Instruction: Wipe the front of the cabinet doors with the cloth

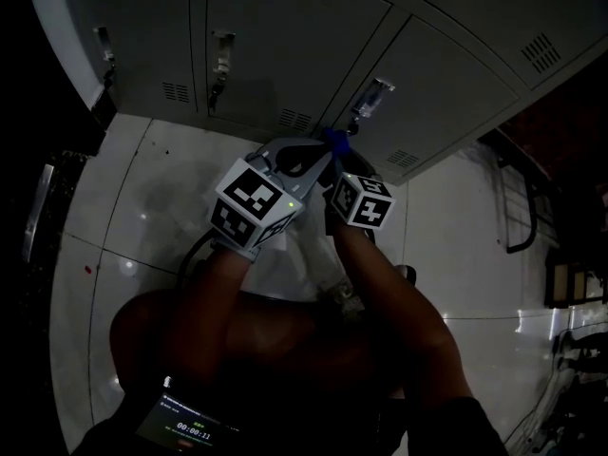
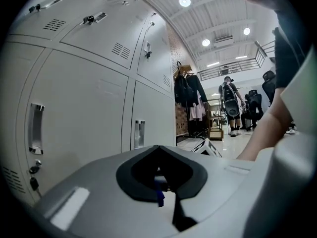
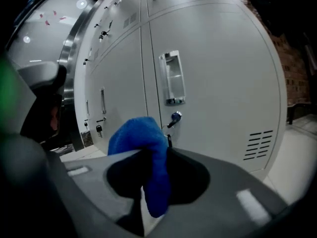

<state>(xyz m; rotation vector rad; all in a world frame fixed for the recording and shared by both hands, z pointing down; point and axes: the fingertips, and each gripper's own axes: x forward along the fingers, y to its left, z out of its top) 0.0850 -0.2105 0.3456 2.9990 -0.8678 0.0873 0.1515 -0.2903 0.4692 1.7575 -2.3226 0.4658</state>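
The dim head view is showing 2 grippers meeting low in front of the grey cabinet doors. The right gripper is clamping the blue cloth, which is bunching above its jaws near a keyed door. The left gripper is pinching a thin sliver of the cloth, the rest being hidden.

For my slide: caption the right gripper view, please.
Right gripper clamps a blue cloth before grey cabinet doors.
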